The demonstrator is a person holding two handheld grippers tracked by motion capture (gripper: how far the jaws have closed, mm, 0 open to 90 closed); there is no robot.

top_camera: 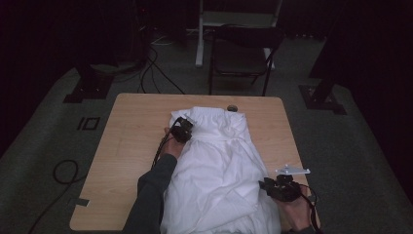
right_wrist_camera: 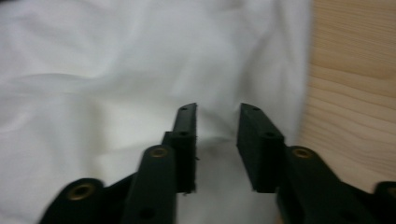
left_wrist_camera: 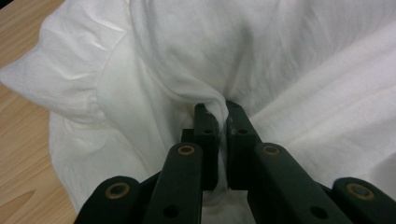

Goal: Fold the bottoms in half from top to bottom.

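— Look at the left gripper (left_wrist_camera: 218,114) first. Its jaws are clamped tight on a pinch of the white garment (left_wrist_camera: 261,60); a ridge of cloth is squeezed up between the pads.

— And the right gripper (right_wrist_camera: 215,122)?

— Parted, nothing pressed between its pads. It hangs just over the cloth near the garment's edge, with bare table (right_wrist_camera: 355,79) showing beside it. That view is a bit blurred, so I can't say whether the tips touch the fabric.

— Where does the garment lie overall?

— From the high view, the white garment (top_camera: 219,165) is spread down the middle of the wooden table (top_camera: 131,141), crumpled, its near end running to the table's edge by the person. The left gripper (top_camera: 183,129) holds it near the far end, the right gripper (top_camera: 278,187) sits at the near right side.

— So what could go wrong?

— I'd guess a few things. If the right one closes where it is, it may catch only a thin wrinkle, or several layers at once, and the cloth would bunch instead of pulling flat. If the left pulls before the right has a hold, the whole thing could slide across the table. There's also a small round object (top_camera: 232,108) just beyond the far edge of the cloth; a tug that way might knock it.
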